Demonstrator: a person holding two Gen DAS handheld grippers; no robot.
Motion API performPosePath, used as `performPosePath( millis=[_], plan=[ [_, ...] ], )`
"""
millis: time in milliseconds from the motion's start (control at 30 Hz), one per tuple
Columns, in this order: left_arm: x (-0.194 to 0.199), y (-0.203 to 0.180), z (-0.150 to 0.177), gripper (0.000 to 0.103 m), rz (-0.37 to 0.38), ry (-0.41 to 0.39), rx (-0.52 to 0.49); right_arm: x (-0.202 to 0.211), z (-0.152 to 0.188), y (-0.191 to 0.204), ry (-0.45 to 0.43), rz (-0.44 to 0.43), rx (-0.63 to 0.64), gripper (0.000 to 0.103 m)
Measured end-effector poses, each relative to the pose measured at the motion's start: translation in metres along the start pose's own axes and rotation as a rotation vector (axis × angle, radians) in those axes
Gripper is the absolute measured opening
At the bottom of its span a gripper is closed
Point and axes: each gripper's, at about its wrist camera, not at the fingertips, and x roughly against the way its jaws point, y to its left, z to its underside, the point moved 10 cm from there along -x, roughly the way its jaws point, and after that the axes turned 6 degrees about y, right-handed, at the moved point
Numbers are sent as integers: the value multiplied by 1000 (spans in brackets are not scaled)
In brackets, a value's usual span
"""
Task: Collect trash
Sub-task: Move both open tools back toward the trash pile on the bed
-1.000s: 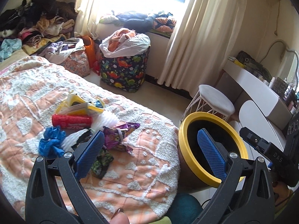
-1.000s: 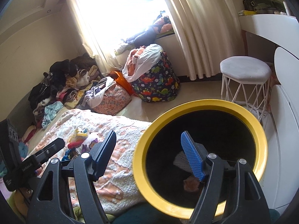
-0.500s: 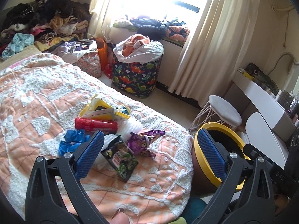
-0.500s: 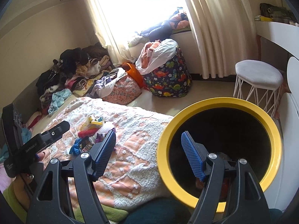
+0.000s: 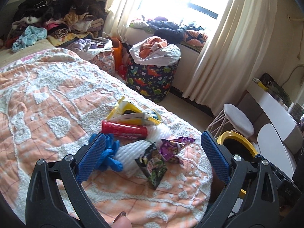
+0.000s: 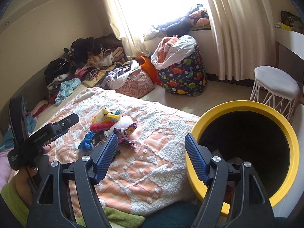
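Note:
A heap of trash lies on the orange and white bedspread [image 5: 47, 98]: a red tube [image 5: 124, 131], a yellow packet [image 5: 133, 114], a blue glove [image 5: 110, 153], white foam netting [image 5: 134, 150], a purple wrapper [image 5: 172, 148] and a dark snack packet [image 5: 154, 167]. My left gripper [image 5: 153, 139] hovers open just short of the heap, holding nothing. A yellow-rimmed black bin [image 6: 247, 152] stands off the bed's corner. My right gripper [image 6: 150, 139] is open and empty between the trash heap [image 6: 112, 129] and the bin. The left gripper's body [image 6: 38, 134] shows at the left of the right wrist view.
A dinosaur-print hamper [image 5: 153, 77] full of clothes and a floral bag [image 6: 134, 85] stand on the floor by the window. A white stool [image 6: 275, 87] and a white desk [image 5: 273, 106] are at the right. Piled clothes [image 5: 53, 20] lie at the bed's far end.
Both grippers have swung left, away from the bin toward the trash heap. The bin has slid to the right in both views. Both stayed open.

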Motion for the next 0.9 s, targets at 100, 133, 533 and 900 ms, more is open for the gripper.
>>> performPosePath(
  millis=[100, 133, 533, 900],
  plan=[
    [-1, 10, -1, 92, -7, -3, 21, -8, -1, 12, 13, -13, 18, 71],
    [-2, 13, -2, 92, -9, -2, 26, -11, -1, 17, 19, -16, 28, 71],
    [-25, 41, -21, 92, -13, 20, 63, -41, -1, 52, 64, -36, 104, 71],
    [-65, 56, -29, 74, 10, 105, 82, -73, -5, 43, 110, -41, 56, 71]
  ],
)
